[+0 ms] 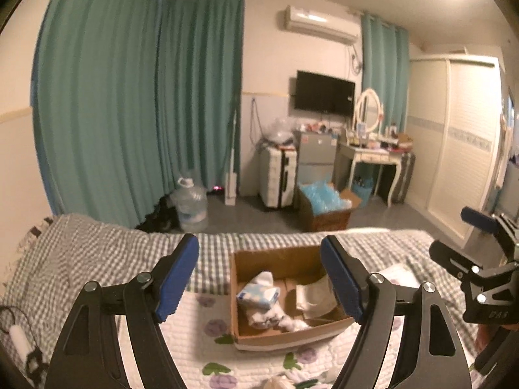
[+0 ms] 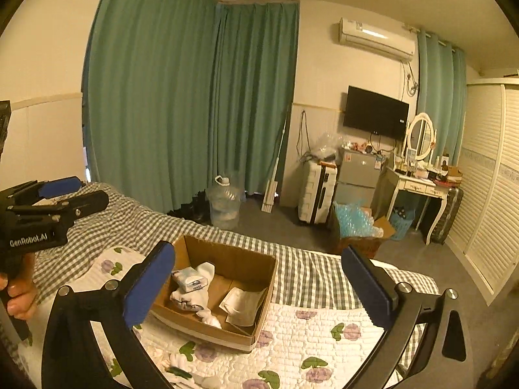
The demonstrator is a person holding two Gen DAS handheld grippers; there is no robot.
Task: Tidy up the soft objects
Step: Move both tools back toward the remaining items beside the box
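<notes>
An open cardboard box (image 1: 275, 259) (image 2: 227, 259) sits on the bed. Inside lie a blue-white tissue pack (image 1: 258, 293) (image 2: 189, 280), white socks (image 1: 266, 316) (image 2: 189, 300) and a pale flat pouch (image 1: 313, 296) (image 2: 243, 301). My left gripper (image 1: 259, 280) is open and empty, raised above the box. My right gripper (image 2: 258, 287) is open and empty, also above the box. The right gripper shows at the right edge of the left wrist view (image 1: 470, 259); the left gripper shows at the left of the right wrist view (image 2: 55, 201). More white cloth (image 2: 181, 366) lies on the quilt near me.
The bed has a floral quilt (image 2: 308, 340) and a grey checked sheet (image 1: 97, 249). Beyond the bed edge are a water jug (image 1: 191, 204), a box of blue bags (image 1: 327, 201), a suitcase (image 1: 279, 178), a dressing table (image 1: 373, 159) and a wardrobe (image 2: 486, 194).
</notes>
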